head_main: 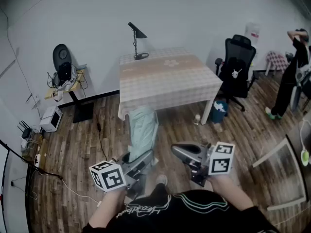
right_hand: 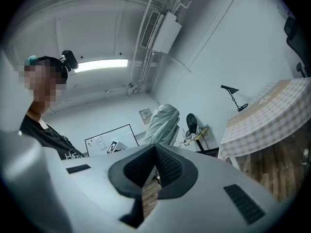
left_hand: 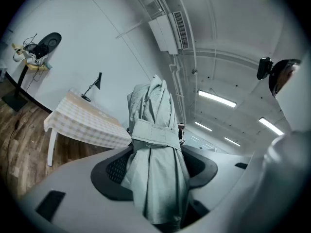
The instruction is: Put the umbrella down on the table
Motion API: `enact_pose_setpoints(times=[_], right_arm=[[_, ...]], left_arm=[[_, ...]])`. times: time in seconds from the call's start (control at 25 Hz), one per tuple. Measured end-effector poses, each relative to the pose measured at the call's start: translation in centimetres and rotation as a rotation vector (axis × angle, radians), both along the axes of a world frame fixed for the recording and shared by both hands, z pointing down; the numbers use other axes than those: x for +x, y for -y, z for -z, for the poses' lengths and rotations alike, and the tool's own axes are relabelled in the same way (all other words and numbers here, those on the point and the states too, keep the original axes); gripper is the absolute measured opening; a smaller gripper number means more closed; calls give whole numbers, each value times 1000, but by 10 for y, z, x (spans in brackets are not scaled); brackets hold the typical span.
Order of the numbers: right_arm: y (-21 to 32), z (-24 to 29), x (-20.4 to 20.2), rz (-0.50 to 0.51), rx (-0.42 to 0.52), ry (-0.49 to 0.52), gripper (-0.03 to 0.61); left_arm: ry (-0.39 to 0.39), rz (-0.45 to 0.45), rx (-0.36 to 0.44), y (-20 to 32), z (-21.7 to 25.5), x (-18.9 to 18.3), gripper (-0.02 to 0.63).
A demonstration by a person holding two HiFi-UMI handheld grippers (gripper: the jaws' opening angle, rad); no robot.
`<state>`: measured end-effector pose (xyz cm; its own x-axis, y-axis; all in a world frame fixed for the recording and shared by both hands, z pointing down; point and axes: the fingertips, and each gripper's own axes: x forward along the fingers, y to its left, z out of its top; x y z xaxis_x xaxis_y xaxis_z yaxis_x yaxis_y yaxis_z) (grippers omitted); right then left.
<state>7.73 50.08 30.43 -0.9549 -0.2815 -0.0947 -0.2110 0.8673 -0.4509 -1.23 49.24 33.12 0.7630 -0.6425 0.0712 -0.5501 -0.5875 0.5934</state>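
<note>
My left tongs (left_hand: 155, 166) are clenched on the folded umbrella (left_hand: 153, 125). The pads press its cloth from both sides just below the strap. The jaws stand wide because the bundle is thick. My right tongs (right_hand: 154, 164) are pinched together on nothing, and they sit just to the right of the left pair and the umbrella.

The umbrella runs crosswise to my left jaws, roughly upright. Most of its length rises above the pads and a short end hangs below.

The table (head_main: 165, 76) lies straight ahead of both tongs and well apart from them, with bare floor between. Its checked top is free on the near side; only a lamp (head_main: 136, 40) stands at the far left corner.

As I judge it, the left tongs must carry the load forward over the near edge. Then I tip the long axis from upright to flat along the tabletop before letting go. The right tongs are no nearer and can stay out of it.
</note>
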Motion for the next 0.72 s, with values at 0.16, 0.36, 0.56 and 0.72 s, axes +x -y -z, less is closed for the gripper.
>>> enact_pose_setpoints(times=[0.16,0.36,0.56,0.72], right_arm=[[-5,-3,-8,7,8,-3,11],[0,-12,-14,12,-25,-18,12],[16,-19,-23,34,-60,6,12],[30,-28,-27,29,-75,0,12]], left_arm=[[9,-4,12,-6,-1,-3,261],[13,-1,0,-4,-6,-6,261],[-9,6,-10,13,-12,-14,261],[-25,6,-25,27,-18,-19,261]])
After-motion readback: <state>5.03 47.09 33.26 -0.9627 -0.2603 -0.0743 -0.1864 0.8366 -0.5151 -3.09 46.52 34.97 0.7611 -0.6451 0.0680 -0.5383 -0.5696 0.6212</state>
